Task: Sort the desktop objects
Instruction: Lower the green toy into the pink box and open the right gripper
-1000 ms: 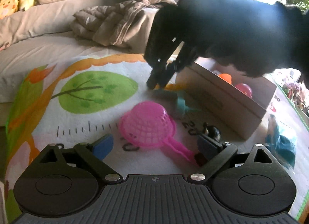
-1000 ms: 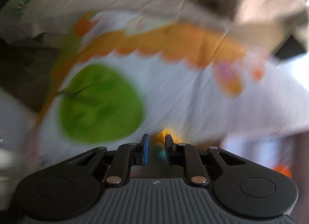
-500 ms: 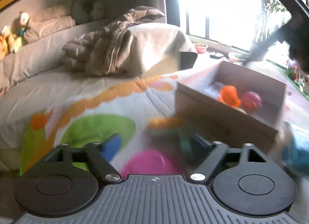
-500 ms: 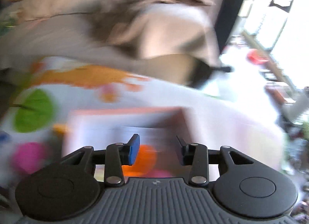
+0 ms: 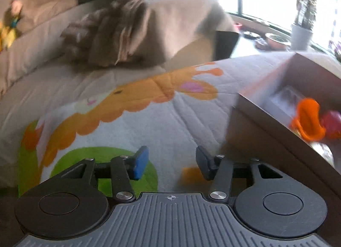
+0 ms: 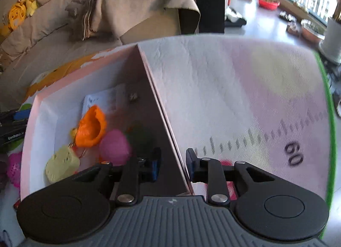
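An open cardboard box (image 6: 149, 102) sits on the printed play mat (image 6: 245, 89). In it lie an orange shell toy (image 6: 91, 127), a pink ball (image 6: 115, 149), a pale yellow toy (image 6: 61, 163) and a dark green thing (image 6: 138, 134). My right gripper (image 6: 171, 163) is open and empty, its fingers either side of the box's right wall. My left gripper (image 5: 170, 162) is open and empty above the mat (image 5: 149, 123), left of the box (image 5: 266, 132). An orange scrap (image 5: 189, 174) lies by its right finger.
A pink strainer (image 6: 13, 168) lies on the mat left of the box. A sofa with a crumpled beige blanket (image 5: 138, 27) stands behind. Plush toys (image 6: 21, 8) sit on the sofa. Pots and a red bowl (image 6: 268, 3) stand by the window.
My right gripper swung to the box and now straddles its right wall, jaws open. My left gripper lifted and turned left; the pink strainer has dropped out of its view.
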The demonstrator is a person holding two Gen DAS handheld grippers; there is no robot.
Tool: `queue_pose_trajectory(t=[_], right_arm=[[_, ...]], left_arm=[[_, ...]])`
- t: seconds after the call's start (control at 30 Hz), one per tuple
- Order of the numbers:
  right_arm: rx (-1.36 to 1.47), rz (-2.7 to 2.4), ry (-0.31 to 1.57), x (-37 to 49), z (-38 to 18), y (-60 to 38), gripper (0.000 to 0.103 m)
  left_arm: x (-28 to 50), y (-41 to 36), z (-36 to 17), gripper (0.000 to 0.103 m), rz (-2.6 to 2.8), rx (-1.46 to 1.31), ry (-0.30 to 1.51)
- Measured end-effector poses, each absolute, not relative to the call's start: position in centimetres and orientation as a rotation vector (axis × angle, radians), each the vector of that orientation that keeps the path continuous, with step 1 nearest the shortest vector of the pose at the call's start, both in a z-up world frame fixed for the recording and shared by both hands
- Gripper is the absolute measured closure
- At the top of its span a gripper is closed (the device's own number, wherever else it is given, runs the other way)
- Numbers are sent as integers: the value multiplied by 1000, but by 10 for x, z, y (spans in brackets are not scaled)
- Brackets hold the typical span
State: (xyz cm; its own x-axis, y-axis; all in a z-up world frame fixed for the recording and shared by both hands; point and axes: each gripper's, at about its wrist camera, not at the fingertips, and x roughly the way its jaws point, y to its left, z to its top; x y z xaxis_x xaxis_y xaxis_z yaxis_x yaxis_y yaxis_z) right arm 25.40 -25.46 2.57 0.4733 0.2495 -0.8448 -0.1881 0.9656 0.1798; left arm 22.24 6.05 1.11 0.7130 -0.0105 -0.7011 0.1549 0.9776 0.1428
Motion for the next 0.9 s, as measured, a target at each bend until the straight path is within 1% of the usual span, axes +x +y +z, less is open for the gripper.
queue_pose_trajectory(t=[0.17,0.27,0.4,0.43,0.5,0.57,0.6,0.67,0.8,0.83,0.9], right_arm=[[145,265,1079,250,20,-249,77],[193,285,1098,255,19,-238,76],[275,331,1116,264,12,-217,70],[295,344,1115,265,11,-213,70],[331,361,1133,265,9,-208,70],[340,342,1132,263,8,-209,77],[364,331,1138,263,6,-215,80],[418,315,1129,259,4,-228,80],[428,282,1109,248,4,-237,80],[414,288,1098,243,4,-238,78],[364,343,1061,229,7,-238,75]], left_arm=[[182,51,6,49,-153,375,747],[163,58,8,47,-165,347,750],[146,66,9,43,-136,308,764],[144,67,9,43,-130,298,766],[138,70,9,42,-113,282,771],[131,68,10,42,-116,270,774],[127,66,11,41,-121,270,774],[121,60,12,38,-138,272,775],[111,48,13,22,-163,280,766],[109,47,15,20,-151,273,762],[105,48,21,20,-131,241,753]])
